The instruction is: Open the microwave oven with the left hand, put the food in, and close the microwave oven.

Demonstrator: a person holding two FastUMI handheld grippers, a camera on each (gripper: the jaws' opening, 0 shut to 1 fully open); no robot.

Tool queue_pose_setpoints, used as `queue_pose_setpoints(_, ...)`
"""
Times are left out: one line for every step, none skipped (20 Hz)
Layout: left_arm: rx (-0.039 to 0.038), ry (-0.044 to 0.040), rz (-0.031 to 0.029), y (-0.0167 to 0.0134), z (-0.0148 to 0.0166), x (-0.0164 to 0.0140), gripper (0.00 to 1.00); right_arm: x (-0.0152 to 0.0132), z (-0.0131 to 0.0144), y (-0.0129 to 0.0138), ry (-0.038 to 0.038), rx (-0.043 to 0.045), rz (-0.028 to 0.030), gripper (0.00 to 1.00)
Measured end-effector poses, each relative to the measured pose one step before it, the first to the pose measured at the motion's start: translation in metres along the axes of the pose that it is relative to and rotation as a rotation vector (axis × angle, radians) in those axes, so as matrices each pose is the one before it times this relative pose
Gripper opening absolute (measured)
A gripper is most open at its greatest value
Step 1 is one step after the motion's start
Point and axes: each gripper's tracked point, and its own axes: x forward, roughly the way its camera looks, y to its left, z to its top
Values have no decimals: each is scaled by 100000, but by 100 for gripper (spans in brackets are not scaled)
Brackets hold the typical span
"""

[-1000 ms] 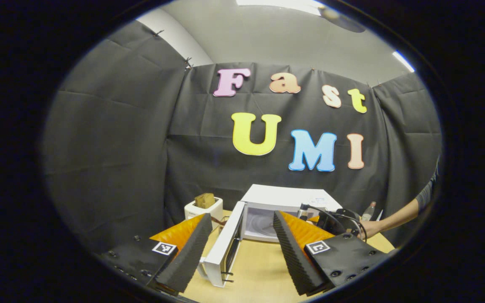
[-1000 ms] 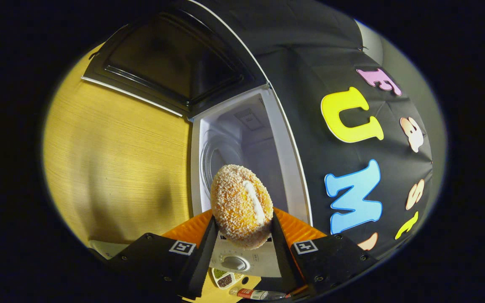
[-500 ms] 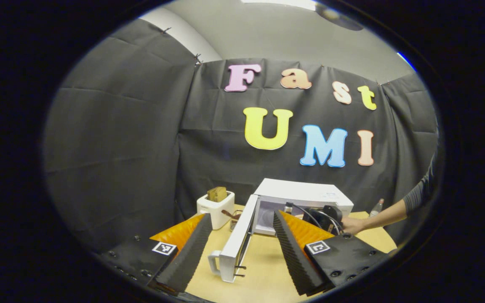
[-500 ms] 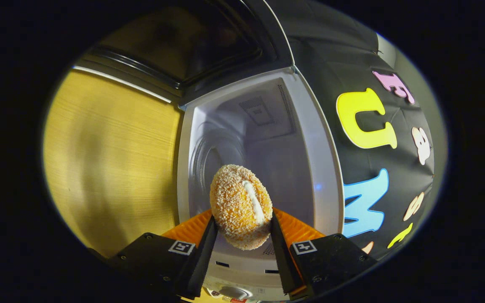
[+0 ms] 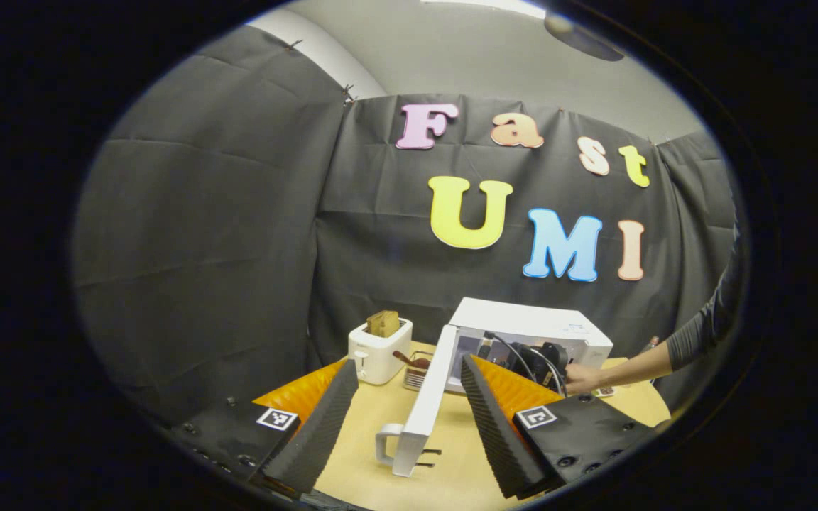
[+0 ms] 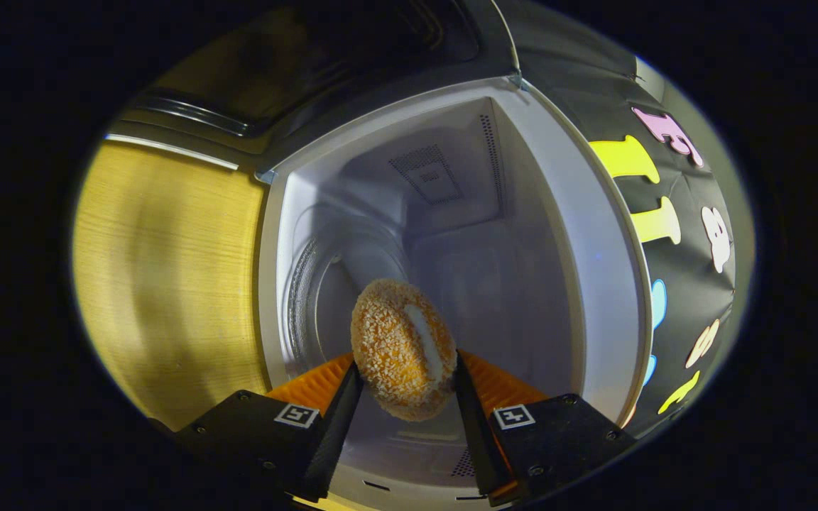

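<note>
A: While your right gripper [image 6: 403, 387] clamps the crumb-coated bun [image 6: 400, 346] from both sides, where does the bun sit?

B: In the right gripper view you have it at the mouth of the microwave oven [image 6: 593, 284], in front of the white cavity. The round turntable [image 6: 309, 305] is behind it. The bun is held on edge, with its pale cream line facing you, and I cannot tell whether it touches any inner surface.

A: And the door?

B: The microwave door [image 5: 429, 404] stands wide open. In the left gripper view you see it edge-on, swung out toward you over the wooden table [image 5: 366, 426], with its handle [image 5: 385, 443] at the near end. In the right gripper view its dark window panel lies along the top.

A: What about your left gripper [image 5: 409, 419]?

B: Its two fingers stand spread wide apart with nothing between them. It is back from the oven, and the open door shows in the gap between the fingers without touching either one.

A: Anything else on the table?

B: A white toaster [image 5: 379, 349] with a brown slice in its slot stands left of the oven, and a small rack is just beside it. To the right, your hand [image 5: 579, 377] holds the other gripper at the oven's opening, the sleeve reaching in from the edge.
</note>
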Motion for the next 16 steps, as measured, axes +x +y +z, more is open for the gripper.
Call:
queue_pose_setpoints(-368, 587, 1, 129, -155, 199, 96, 218, -251, 506, 920, 586, 1342, 77)
queue_pose_setpoints(-137, 247, -154, 59, -45, 205, 96, 215, -104, 329, 650, -102, 401, 88)
queue_pose_setpoints(118, 16, -313, -8, 24, -22, 96, -110, -8, 2, 197, 624, -407, 94)
queue_pose_setpoints(488, -189, -323, -172, 118, 281, 96, 16, -25, 23, -73, 630, 153, 96)
queue_pose_setpoints(400, -17, -341, -127, 88, 176, 94, -111, -20, -23, -155, -18, 609, 96)
queue_pose_setpoints(217, 36, -254, -80, -29, 175, 94, -248, -46, 21, -56, 253, 710, 96)
queue_pose_setpoints(49, -105, -237, -20, 9, 221, 99, -223, -132, 47, 253, 1092, 613, 96)
queue_pose_setpoints(-204, -128, -617, -208, 133, 165, 96, -300, -261, 96, 371, 1573, 852, 96)
queue_pose_setpoints(-281, -272, -846, -290, 57, 160, 96, -462, -93, 54, -162, 1846, 610, 96)
queue_pose_setpoints(-157, -260, -677, -332, 90, 199, 96, -684, -41, 104, -349, 2215, 1245, 96)
queue_pose_setpoints(-42, -251, -580, -365, 177, 303, 94, -727, -30, 267, -716, 2380, 1293, 96)
queue_pose_setpoints(-50, -100, -525, -210, -5, 192, 94, -870, 21, 227, -970, 2174, 1317, 96)
queue_pose_setpoints(61, -269, -534, -263, 95, 163, 94, -872, 0, 282, -949, 1847, 1421, 96)
queue_pose_setpoints(99, -380, -670, -291, 12, 205, 96, -1037, -49, 203, -1007, 1766, 641, 96)
queue_pose_setpoints(276, -461, -696, -277, 242, 112, 94, -965, -17, 58, -1163, 2023, 563, 96)
queue_pose_setpoints(350, -236, -702, -240, 53, 209, 94, -1065, -68, 61, -945, 2134, 295, 96)
